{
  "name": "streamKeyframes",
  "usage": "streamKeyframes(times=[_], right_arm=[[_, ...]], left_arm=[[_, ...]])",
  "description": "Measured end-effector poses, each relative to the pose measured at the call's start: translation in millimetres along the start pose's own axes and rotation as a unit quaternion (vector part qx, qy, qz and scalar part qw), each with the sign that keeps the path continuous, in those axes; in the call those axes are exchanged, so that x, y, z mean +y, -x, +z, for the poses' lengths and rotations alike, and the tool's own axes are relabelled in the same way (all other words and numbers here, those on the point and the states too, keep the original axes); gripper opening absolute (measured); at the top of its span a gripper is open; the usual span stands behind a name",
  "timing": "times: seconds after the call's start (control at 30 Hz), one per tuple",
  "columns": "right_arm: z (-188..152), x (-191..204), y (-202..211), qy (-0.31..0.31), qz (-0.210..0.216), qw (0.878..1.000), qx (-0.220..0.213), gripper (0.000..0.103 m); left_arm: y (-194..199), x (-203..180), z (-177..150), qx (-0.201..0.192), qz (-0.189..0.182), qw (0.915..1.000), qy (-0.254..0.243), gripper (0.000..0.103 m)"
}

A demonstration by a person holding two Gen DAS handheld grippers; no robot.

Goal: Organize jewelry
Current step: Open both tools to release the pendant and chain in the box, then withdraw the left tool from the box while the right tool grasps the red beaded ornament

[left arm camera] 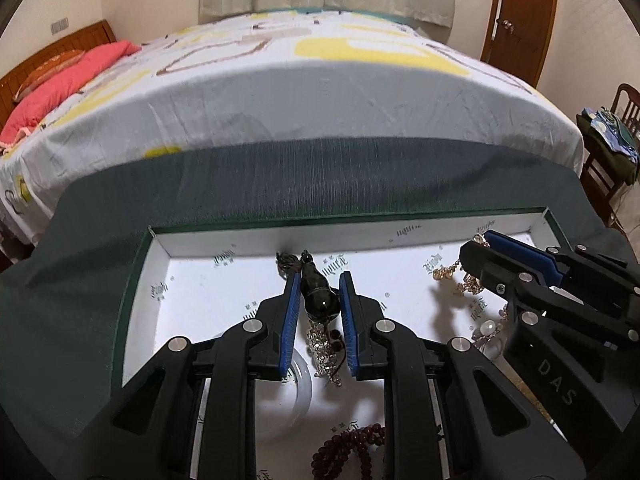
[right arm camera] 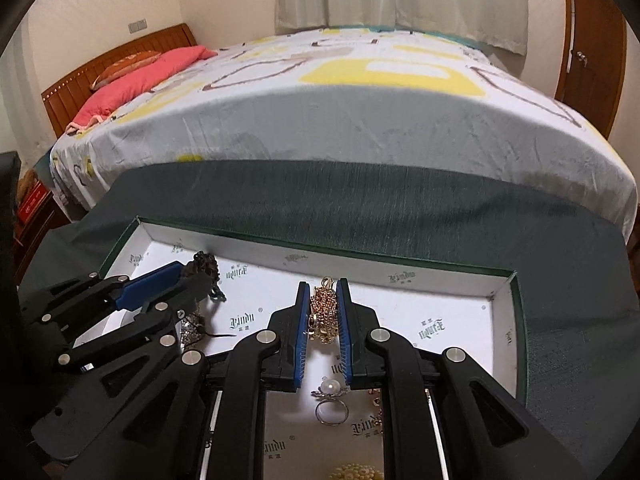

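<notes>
A white-lined tray with a green rim (left arm camera: 224,236) (right arm camera: 400,258) lies on a dark cloth and holds the jewelry. My left gripper (left arm camera: 320,280) is closed on a dark gourd-shaped pendant (left arm camera: 318,294) with a tassel knot; a silver chain (left arm camera: 322,352) hangs below it. My right gripper (right arm camera: 323,286) is shut on a gold rhinestone piece (right arm camera: 324,310); in the left wrist view the right gripper (left arm camera: 480,246) has gold chain (left arm camera: 448,270) beside it. A pearl ring (right arm camera: 331,400) lies under the right gripper. Dark red beads (left arm camera: 352,446) lie near the tray's front.
A clear bangle (left arm camera: 296,388) lies under the left gripper. A cream flower brooch (right arm camera: 356,472) sits at the tray's front. Behind the tray is a bed (left arm camera: 320,80) with a pink pillow (left arm camera: 60,84). A wooden chair (left arm camera: 612,148) stands at right.
</notes>
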State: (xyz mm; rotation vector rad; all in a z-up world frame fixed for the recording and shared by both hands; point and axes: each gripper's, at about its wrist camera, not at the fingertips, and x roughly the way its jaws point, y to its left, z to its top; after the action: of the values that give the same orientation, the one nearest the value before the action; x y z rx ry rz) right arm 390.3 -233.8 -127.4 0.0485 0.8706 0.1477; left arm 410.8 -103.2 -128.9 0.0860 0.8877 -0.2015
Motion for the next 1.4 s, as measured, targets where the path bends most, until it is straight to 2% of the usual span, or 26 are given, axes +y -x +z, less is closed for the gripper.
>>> streamKeyframes(times=[0.13, 0.17, 0.2, 0.27, 0.33, 0.47, 0.63, 0.77, 1.03, 1.4], right_arm=[[1.8, 0.0, -3.9, -0.001, -0.002, 1.000, 0.010, 0.016], [2.3, 0.2, -4.3, 0.000, -0.002, 1.000, 0.011, 0.019], [2.9, 0.3, -4.2, 0.000, -0.005, 1.000, 0.010, 0.029], [3.3, -0.7, -2.9, 0.000, -0.013, 1.000, 0.006, 0.033], [3.2, -3.5, -2.3, -0.004, -0.014, 1.000, 0.004, 0.036], [3.0, -5.4, 1.5, -0.006, -0.020, 1.000, -0.004, 0.044], [-1.1, -4.9, 9.5, -0.004, -0.024, 1.000, -0.017, 0.049], [-1.6, -0.7, 22.5, 0.000, -0.028, 0.999, -0.036, 0.050], [-3.0, 5.6, 48.9, 0.005, -0.033, 0.997, -0.063, 0.050], [-31.7, 16.2, 75.5, 0.015, -0.041, 0.997, -0.067, 0.050]], left_arm=[[-1.7, 0.2, 0.3, 0.002, 0.003, 1.0000, -0.002, 0.022], [-1.7, 0.6, 1.3, 0.001, 0.003, 1.0000, -0.001, 0.025], [-1.8, 1.3, 1.3, 0.002, 0.004, 1.0000, 0.001, 0.034], [-2.7, 3.4, 1.8, 0.005, 0.005, 0.9999, 0.008, 0.038], [-3.9, 8.0, 2.1, 0.008, 0.002, 0.9998, 0.019, 0.047], [-1.4, 13.4, 1.8, 0.001, 0.001, 0.9995, 0.032, 0.054], [11.1, 20.6, 0.0, -0.023, 0.006, 0.9986, 0.046, 0.067], [26.3, 23.7, -1.4, -0.041, 0.002, 0.9978, 0.052, 0.070], [66.6, 18.4, -5.5, -0.092, 0.016, 0.9953, 0.026, 0.076], [102.7, 9.2, -37.5, -0.104, 0.023, 0.9942, 0.017, 0.076]])
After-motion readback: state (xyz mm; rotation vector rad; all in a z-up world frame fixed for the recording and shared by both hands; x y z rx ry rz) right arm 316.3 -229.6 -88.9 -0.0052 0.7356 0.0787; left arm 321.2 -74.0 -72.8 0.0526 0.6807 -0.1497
